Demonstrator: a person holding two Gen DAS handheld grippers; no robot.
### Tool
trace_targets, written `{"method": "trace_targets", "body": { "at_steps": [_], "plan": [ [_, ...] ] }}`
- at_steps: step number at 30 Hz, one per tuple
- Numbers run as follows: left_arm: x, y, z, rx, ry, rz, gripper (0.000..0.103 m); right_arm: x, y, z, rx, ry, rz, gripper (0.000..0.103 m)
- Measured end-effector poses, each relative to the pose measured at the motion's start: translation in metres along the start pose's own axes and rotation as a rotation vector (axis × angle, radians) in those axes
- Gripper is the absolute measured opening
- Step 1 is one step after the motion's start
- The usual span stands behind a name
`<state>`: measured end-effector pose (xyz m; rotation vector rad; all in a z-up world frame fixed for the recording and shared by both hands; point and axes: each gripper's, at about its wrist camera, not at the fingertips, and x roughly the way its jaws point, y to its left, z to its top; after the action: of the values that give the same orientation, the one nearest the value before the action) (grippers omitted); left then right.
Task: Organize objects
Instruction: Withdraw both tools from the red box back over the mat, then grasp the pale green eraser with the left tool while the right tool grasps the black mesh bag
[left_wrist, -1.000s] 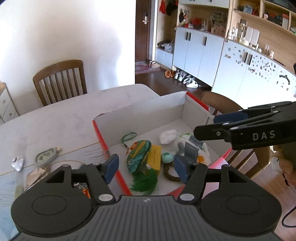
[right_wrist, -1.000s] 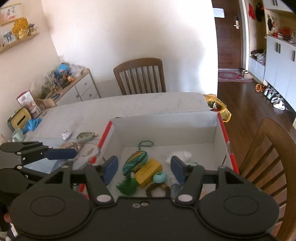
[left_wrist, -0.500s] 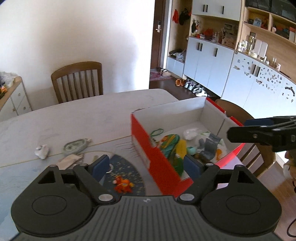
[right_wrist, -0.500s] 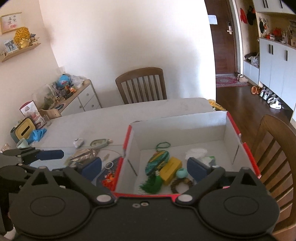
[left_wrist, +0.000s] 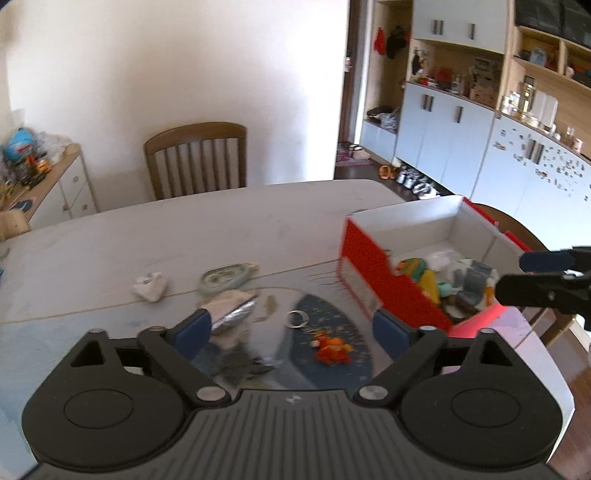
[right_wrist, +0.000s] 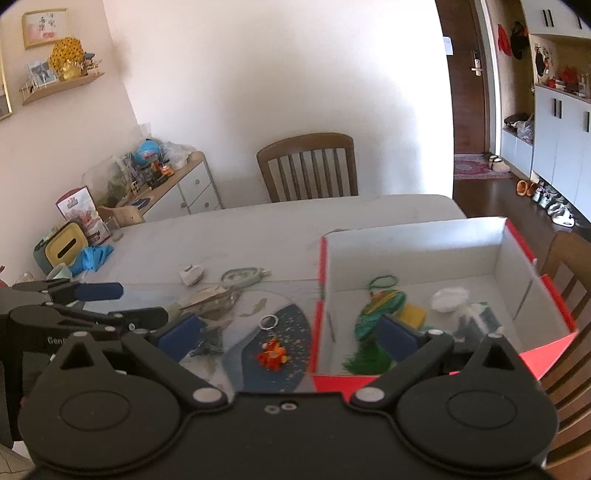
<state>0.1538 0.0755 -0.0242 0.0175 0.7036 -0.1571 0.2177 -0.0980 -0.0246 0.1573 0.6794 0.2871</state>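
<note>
- The left hand-held gripper (left_wrist: 291, 326) is released, with nothing between the pads. Its jaws have just been opening.
- The right hand-held gripper (right_wrist: 288, 334) is likewise released and empty. Its jaws have also just been opening, and now stand wide.
- The box (right_wrist: 517, 266) sits at the right of the surface (left_wrist: 184, 236) and already contains several items.
- Loose items remain on the surface beside the box: an orange toy (left_wrist: 332, 352), a ring (left_wrist: 297, 318), a foil packet (left_wrist: 232, 314), an oval tag (left_wrist: 223, 277) and a white lump (left_wrist: 149, 288).
- The step in hand appears to be picking the next loose item for the box.
- The toy and ring lie nearest, just ahead of both grippers. They may be joined as a keychain, but blur prevents confirmation.
- Procedure: centre one gripper over the toy, lower until the pads straddle it, then close.
- Keep the other gripper clear of the box wall.
- Grasp the toy body, not the thin ring, which lies flat and offers little purchase.
</note>
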Motion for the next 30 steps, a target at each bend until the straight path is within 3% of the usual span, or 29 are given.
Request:
{"method": "trace_targets", "body": {
  "at_steps": [8,18,30],
  "plan": [
    [0.015,0.054,-0.012,-0.016,0.033,0.011,0.103,0.037,0.036,-0.008,-0.020,0.050,-0.018,0.102],
    [0.063,0.114,-0.035,-0.053,0.145,0.041,0.103,0.092,0.079,-0.023,-0.094,0.127,-0.027,0.100],
    [0.116,0.154,-0.046,-0.077,0.188,0.061,0.103,0.161,0.111,-0.034,-0.179,0.233,-0.001,0.097]
  ]
}}
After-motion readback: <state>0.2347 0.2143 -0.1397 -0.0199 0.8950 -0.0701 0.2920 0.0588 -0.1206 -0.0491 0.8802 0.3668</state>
